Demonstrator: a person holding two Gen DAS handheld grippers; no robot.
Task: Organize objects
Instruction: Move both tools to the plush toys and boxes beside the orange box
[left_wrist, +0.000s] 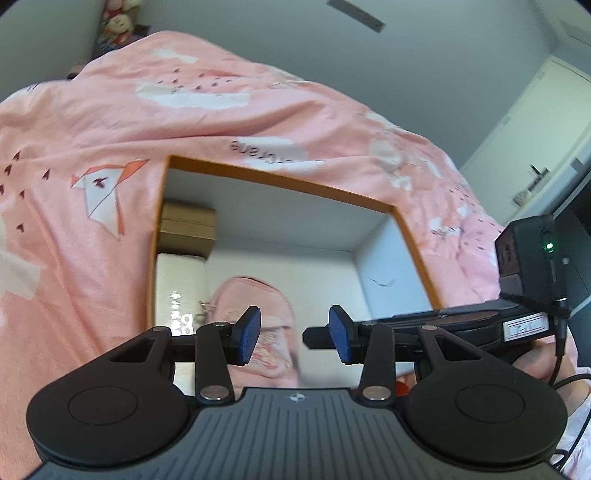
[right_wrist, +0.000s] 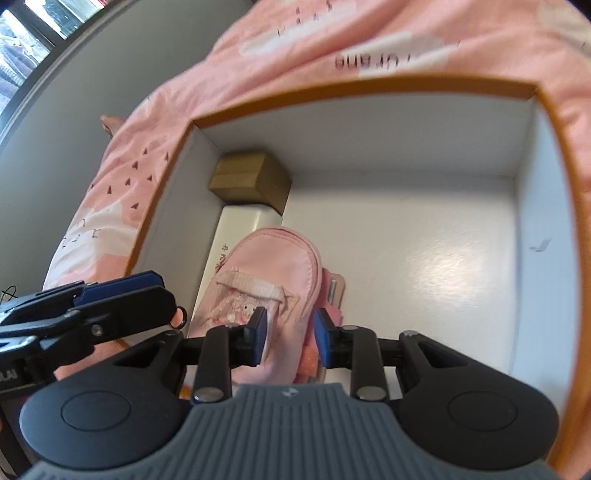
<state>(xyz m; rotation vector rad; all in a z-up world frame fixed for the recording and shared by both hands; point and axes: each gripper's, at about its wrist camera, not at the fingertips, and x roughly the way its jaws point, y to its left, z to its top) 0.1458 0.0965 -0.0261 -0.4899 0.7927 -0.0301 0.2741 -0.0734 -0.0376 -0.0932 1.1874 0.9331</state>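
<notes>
Pink pouch (right_wrist: 266, 280), a small backpack-shaped thing with a cartoon print on its front pocket, lies inside the orange-rimmed box (right_wrist: 369, 88) that sits on a pink bedspread (left_wrist: 110, 122) printed with white clouds and paper cranes. The box is white inside, and most of its floor on the right is bare and glossy. Along its left wall two more things are lined up: a brown cardboard carton (right_wrist: 251, 177) tucked in the far left corner, and a long white packet (right_wrist: 236, 229) just in front of it, touching its near end. The pouch rests against the right side of that white packet, partly overlapping it, and under the pouch's right edge some flat pink items (right_wrist: 334, 291) stick out, too hidden to name. The right gripper (right_wrist: 290, 334) hangs over the near end of the pouch with its blue pads (right_wrist: 260, 332) spread to either side of the fabric; the left pad looks close to the pocket, but I cannot tell whether either pad actually touches it. The left gripper (left_wrist: 294, 334) is held just beside it, at the near left edge of the box, its fingers spread with nothing between them. From the left wrist view the same pouch (left_wrist: 255, 295) shows blurred beyond the open pads, with the white packet (left_wrist: 181, 280) and the carton (left_wrist: 188, 229) stacked up the left wall of the box (left_wrist: 280, 181).
</notes>
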